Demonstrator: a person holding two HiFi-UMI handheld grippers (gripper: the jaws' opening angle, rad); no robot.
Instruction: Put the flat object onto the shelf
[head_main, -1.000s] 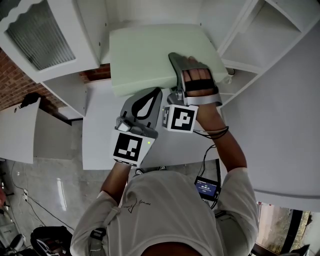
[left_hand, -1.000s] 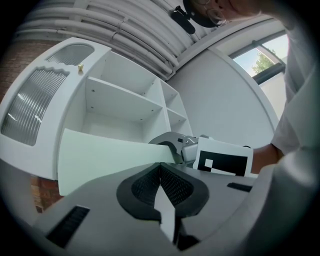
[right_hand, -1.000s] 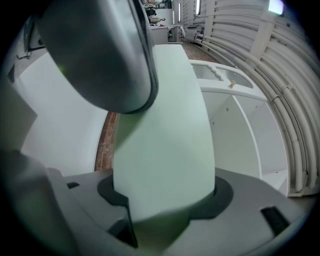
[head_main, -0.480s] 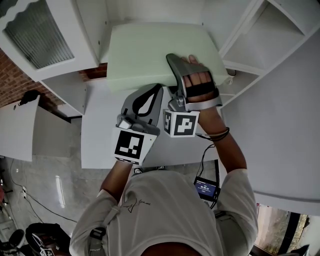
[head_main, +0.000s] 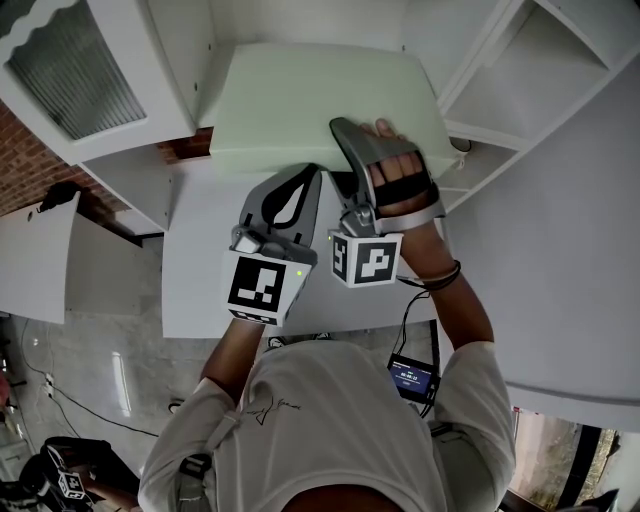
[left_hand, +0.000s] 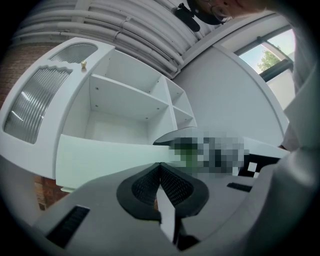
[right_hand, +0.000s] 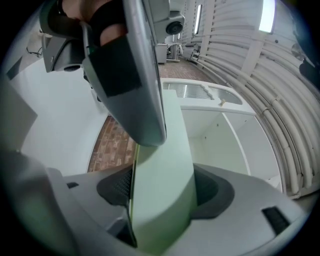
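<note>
Gripping green pad (right_hand: 167, 135) in right gripper (right_hand: 162, 182) jaws, left gripper (left_hand: 160, 166) jaws together.

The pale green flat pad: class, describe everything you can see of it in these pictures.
The pale green pad is a thick, smooth slab with rounded corners, foam-like in look. It lies roughly level, its far part inside the open bay of the white cabinet. The right hand-held gripper is shut on its near edge, one jaw above, one below. Whether it rests on the shelf is unclear.

pale green flat pad (head_main: 310, 100), thick, rectangular, level, far end inside white shelf (head_main: 185, 45)
</note>
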